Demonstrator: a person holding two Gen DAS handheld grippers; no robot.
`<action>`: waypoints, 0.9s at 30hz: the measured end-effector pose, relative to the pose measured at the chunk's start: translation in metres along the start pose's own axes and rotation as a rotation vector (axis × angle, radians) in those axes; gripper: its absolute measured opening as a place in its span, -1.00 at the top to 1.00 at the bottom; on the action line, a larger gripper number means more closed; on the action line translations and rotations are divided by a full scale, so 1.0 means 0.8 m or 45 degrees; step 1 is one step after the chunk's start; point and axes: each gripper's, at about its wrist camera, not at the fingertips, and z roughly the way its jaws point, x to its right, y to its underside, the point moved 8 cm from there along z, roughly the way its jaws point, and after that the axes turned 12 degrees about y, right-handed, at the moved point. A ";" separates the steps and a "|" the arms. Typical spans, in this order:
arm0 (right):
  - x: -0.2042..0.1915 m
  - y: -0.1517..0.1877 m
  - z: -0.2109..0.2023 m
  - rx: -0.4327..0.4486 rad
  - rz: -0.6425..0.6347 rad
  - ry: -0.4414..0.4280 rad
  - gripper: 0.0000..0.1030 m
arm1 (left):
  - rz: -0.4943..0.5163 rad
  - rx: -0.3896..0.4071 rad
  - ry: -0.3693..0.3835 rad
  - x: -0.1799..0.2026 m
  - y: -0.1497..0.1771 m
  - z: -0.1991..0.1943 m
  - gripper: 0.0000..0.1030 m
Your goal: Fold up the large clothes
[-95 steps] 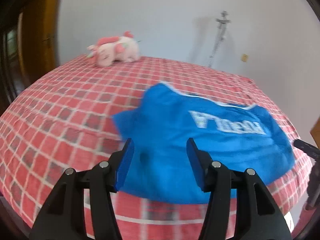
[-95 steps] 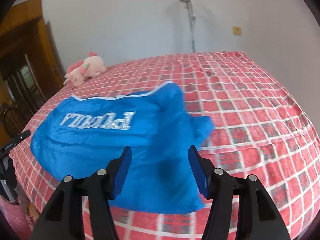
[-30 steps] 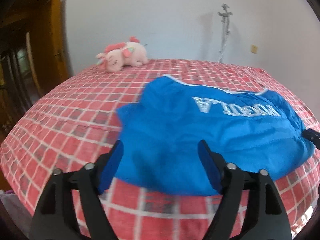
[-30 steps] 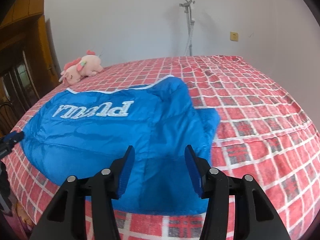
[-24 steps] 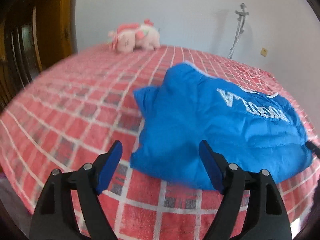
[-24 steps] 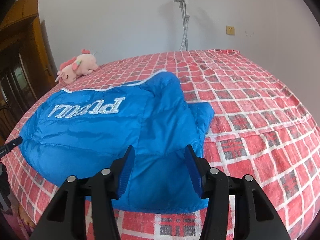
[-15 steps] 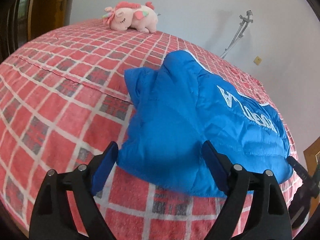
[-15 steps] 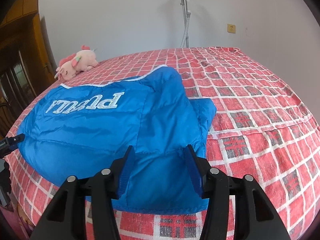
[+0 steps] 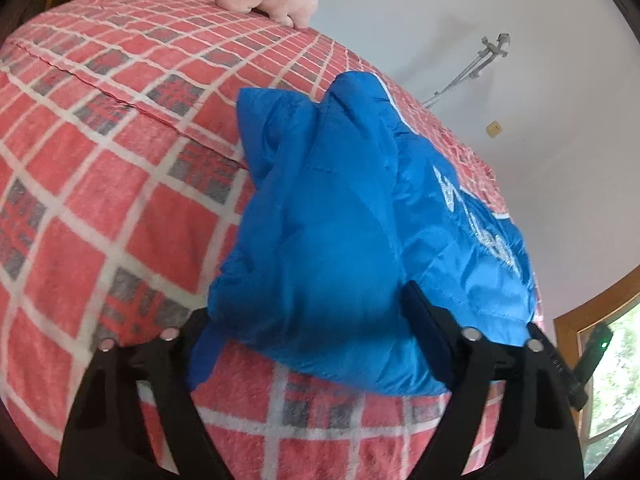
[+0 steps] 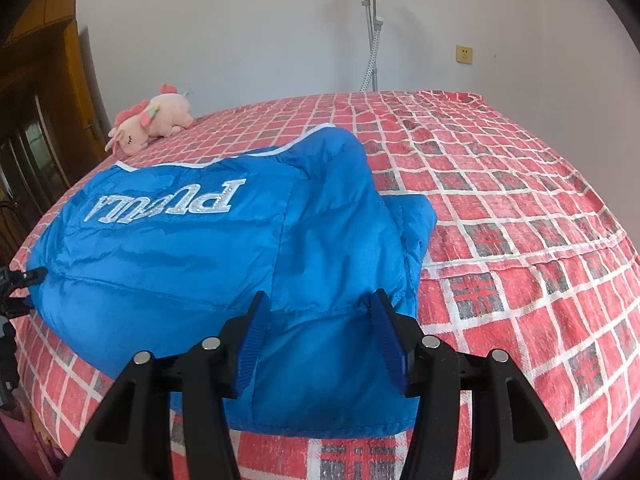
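A blue padded jacket (image 10: 224,248) with silver lettering lies rumpled on the near part of a bed covered by a red checked blanket (image 10: 520,216). The left gripper (image 9: 316,336) has its fingers spread wide around the jacket's bunched near corner, not closed on it. The right gripper (image 10: 320,336) is also wide open, its fingers just above the jacket's hem. A pink plush unicorn (image 10: 150,124) rests at the far edge, well apart.
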 end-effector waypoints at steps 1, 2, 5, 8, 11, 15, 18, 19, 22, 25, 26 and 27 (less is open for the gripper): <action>0.000 0.000 0.000 -0.001 0.001 0.000 -0.04 | -0.013 -0.001 0.028 0.002 -0.001 0.001 -0.20; 0.000 0.000 0.000 -0.001 0.001 -0.002 -0.04 | -0.036 -0.002 0.075 0.004 -0.002 0.002 0.01; -0.001 0.001 0.001 -0.016 0.006 -0.007 -0.04 | -0.023 0.039 0.109 0.017 -0.003 -0.005 0.28; -0.002 0.003 0.001 -0.037 0.014 -0.009 -0.04 | 0.056 0.070 0.051 0.032 0.000 -0.012 0.37; -0.002 0.006 0.004 -0.070 0.024 -0.014 -0.04 | 0.022 0.056 0.049 0.024 0.006 -0.005 0.37; -0.006 0.010 0.011 -0.080 0.012 -0.001 -0.04 | -0.006 0.043 0.091 0.009 0.014 -0.002 0.36; -0.005 0.011 0.016 -0.084 0.013 0.002 -0.04 | -0.027 0.044 0.124 0.002 0.017 0.001 0.35; -0.005 0.010 0.016 -0.086 0.016 0.000 -0.04 | -0.034 0.046 0.132 0.001 0.018 0.001 0.35; -0.003 0.010 0.018 -0.097 0.015 -0.002 -0.04 | -0.031 0.065 0.132 0.005 0.018 -0.003 0.38; 0.000 0.004 0.012 -0.106 0.040 -0.016 -0.04 | 0.010 0.105 0.121 0.015 0.016 -0.014 0.45; 0.002 0.002 0.007 -0.110 0.059 -0.028 -0.05 | 0.036 0.124 0.112 0.022 0.014 -0.019 0.48; 0.005 -0.001 0.000 -0.109 0.081 -0.052 -0.06 | 0.058 0.139 0.106 0.029 0.014 -0.025 0.49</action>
